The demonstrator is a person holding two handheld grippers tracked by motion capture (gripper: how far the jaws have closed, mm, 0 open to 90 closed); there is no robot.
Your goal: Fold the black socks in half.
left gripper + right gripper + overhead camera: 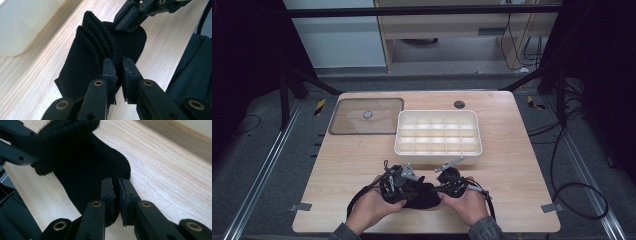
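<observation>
I had a black sock (422, 196) on the tabletop (512, 170) near its front edge, just in front of the white tray (438, 132). My left gripper (398, 186) was closed on the ribbed cuff (95, 50), which stood bunched in folds between its jaws. My right gripper (447, 184) was closed on the smooth foot end (95, 175), the cloth pinched at the edge where it met the wood. The two grippers sat close together with the sock between them, its middle lying flat on the tabletop.

I judged this to be the folding step: both ends were gripped and the cuff was already gathered, so the sock was on its way to a compact bundle. The next move, as I saw it, called for bringing one end over the other without letting the cloth slip, then lifting the bundle toward one of the tray's compartments. The clear lid (366, 116) lay at the far left corner, well apart from the work, so the tray stood open to receive the sock.
</observation>
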